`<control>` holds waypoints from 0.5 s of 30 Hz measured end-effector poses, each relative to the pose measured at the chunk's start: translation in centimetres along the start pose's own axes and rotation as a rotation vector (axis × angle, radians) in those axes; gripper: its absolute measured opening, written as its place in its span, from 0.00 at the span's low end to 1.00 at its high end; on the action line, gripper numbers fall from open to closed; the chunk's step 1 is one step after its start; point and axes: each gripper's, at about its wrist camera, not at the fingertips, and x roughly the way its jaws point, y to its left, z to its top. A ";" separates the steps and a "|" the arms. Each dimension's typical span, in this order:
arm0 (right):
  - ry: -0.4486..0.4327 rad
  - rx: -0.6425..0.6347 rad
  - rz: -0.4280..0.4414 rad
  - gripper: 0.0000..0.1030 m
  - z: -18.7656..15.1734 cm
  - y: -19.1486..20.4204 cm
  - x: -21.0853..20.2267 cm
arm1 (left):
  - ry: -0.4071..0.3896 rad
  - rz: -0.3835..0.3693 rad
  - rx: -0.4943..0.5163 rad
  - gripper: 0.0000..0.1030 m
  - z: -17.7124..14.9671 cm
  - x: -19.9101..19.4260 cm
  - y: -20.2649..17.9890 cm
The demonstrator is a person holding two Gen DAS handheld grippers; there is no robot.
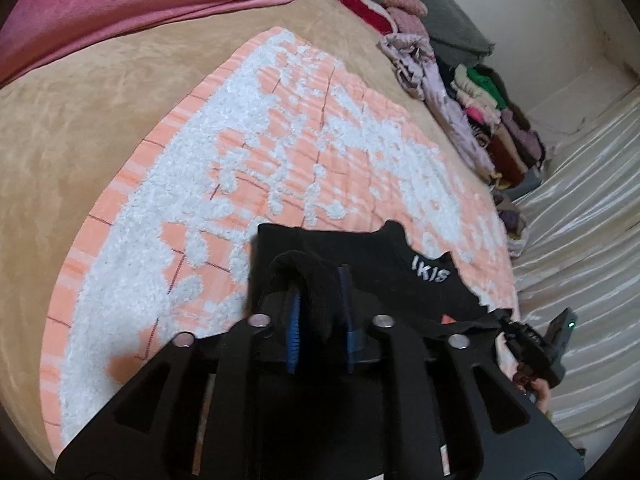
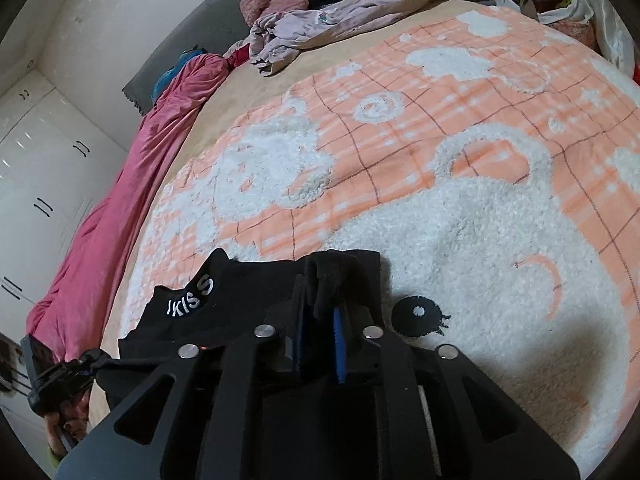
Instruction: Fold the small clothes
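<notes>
A small black garment [image 1: 392, 264] with white lettering lies on an orange and white fluffy blanket [image 1: 256, 152] on the bed. My left gripper [image 1: 320, 300] is shut on a bunched corner of it, at the garment's left side. In the right wrist view the same black garment [image 2: 240, 292] shows its lettering at the left, and my right gripper [image 2: 320, 304] is shut on a pinched fold at the garment's right corner. The cloth stretches between the two grippers, low over the blanket [image 2: 460, 220]. The other gripper shows at the right edge of the left wrist view [image 1: 536, 344].
A pink bedcover [image 1: 140, 4] lies bunched along the far side. A pile of mixed clothes [image 1: 480, 112] lines the bed's edge; it also shows in the right wrist view [image 2: 340, 16]. White wardrobe doors [image 2: 44, 168] stand at the left. A pale satin sheet [image 1: 580, 220] lies at the right.
</notes>
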 end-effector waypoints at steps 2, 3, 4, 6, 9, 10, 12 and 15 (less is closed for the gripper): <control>-0.016 0.010 0.011 0.19 0.1 -0.2 -0.2 | -0.043 -0.010 -0.029 0.38 0.2 -0.8 0.5; -0.022 0.020 0.022 0.22 0.1 -0.3 -0.3 | -0.075 0.007 -0.036 0.41 0.4 -1.3 0.9; -0.025 0.026 0.030 0.27 0.2 -0.3 -0.4 | -0.090 0.009 -0.049 0.41 0.6 -1.7 1.3; -0.051 0.033 0.004 0.38 0.3 -0.4 -0.7 | -0.100 0.004 -0.072 0.40 0.8 -2.2 2.0; -0.111 0.008 -0.047 0.44 0.4 -0.6 -1.8 | -0.111 0.050 -0.040 0.40 0.6 -2.6 2.3; -0.114 0.004 -0.050 0.44 0.4 -0.7 -2.0 | -0.106 0.061 -0.026 0.41 0.4 -2.5 2.3; -0.121 -0.033 -0.056 0.46 0.4 -0.6 -2.4 | -0.090 0.075 0.006 0.41 0.0 -2.1 2.3; -0.116 -0.117 -0.091 0.48 0.3 0.1 -2.4 | -0.060 0.093 0.051 0.41 -0.6 -1.1 2.3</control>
